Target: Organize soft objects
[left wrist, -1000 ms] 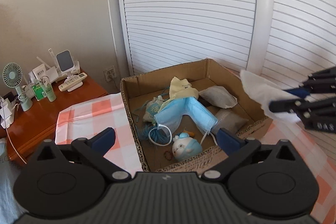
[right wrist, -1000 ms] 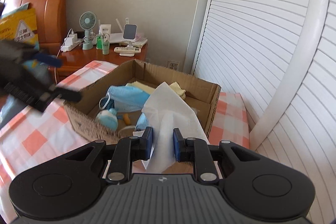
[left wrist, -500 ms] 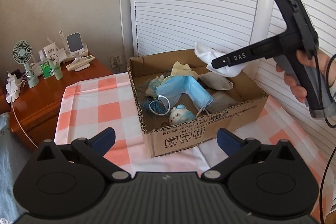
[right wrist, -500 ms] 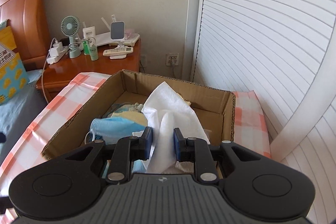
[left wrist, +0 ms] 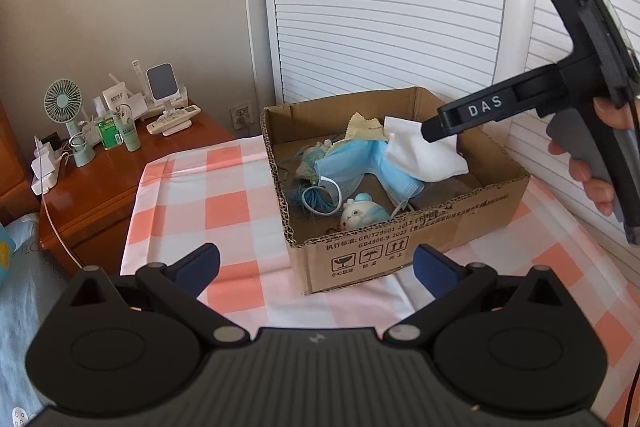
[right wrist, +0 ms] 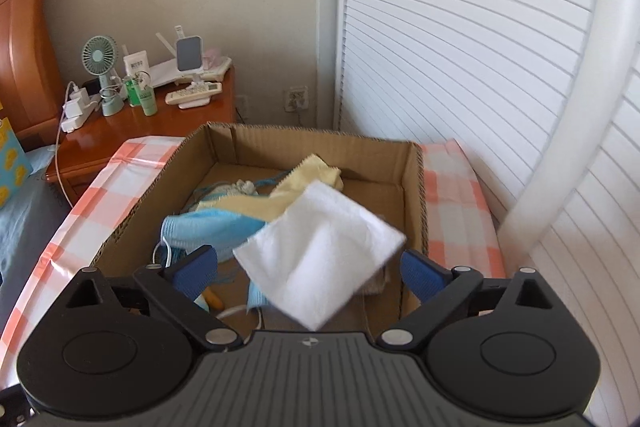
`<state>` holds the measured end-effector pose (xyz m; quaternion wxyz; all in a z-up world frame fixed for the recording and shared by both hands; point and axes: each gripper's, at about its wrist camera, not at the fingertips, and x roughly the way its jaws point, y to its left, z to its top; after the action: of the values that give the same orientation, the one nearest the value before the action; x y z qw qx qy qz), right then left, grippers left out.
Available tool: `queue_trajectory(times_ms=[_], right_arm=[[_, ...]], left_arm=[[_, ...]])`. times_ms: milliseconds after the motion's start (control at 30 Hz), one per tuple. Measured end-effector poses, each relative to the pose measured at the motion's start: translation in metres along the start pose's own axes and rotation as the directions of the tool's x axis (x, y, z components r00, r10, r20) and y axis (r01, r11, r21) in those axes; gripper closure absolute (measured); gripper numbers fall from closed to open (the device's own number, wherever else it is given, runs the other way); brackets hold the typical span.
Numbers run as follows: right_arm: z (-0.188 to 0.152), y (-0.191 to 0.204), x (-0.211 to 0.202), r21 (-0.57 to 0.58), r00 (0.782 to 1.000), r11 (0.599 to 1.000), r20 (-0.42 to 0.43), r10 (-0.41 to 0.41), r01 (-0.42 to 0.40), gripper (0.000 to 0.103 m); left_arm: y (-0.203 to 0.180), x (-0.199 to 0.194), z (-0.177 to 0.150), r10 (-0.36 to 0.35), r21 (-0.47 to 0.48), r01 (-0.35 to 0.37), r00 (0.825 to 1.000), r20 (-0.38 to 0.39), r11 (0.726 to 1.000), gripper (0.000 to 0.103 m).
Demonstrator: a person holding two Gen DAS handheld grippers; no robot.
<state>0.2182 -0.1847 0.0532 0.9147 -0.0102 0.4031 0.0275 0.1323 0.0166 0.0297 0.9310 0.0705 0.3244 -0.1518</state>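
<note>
Over the cardboard box [right wrist: 416,187] on the checked desk [left wrist: 192,195], my right gripper [right wrist: 308,267] has its fingers [right wrist: 196,267] spread wide, and the white cloth [right wrist: 320,255] lies between them but touches neither, blurred in the right wrist view, so I judge it is dropping free into the box. From the left wrist view the same cloth [left wrist: 424,155] sits against the blue face mask [left wrist: 360,163], with the gripper tip just above it. I take the box as the collecting place: a yellow cloth [right wrist: 304,179], a small plush toy [left wrist: 364,215] and tangled cords already lie inside. My left gripper [left wrist: 316,265] hangs back in front of the box, fingers spread and holding nothing, likely kept clear of the drop.
</note>
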Motion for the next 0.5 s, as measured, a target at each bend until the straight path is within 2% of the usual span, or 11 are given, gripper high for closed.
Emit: queue_trajectory(times_ms=[267, 500], right_arm=[[-0.053, 0.005, -0.058, 0.069, 0.987, 0.985, -0.051, -0.154, 0.157, 0.0], [-0.093, 0.017, -0.09, 0.109, 0.983, 0.978, -0.067, -0.17, 0.177, 0.0]], left_arm=[[-0.005, -0.006, 0.001, 0.077, -0.04, -0.081, 0.993, -0.088, 0.996, 0.001], [-0.017, -0.017, -0.001, 0.068, -0.046, -0.073, 0.994, -0.087, 0.996, 0.001]])
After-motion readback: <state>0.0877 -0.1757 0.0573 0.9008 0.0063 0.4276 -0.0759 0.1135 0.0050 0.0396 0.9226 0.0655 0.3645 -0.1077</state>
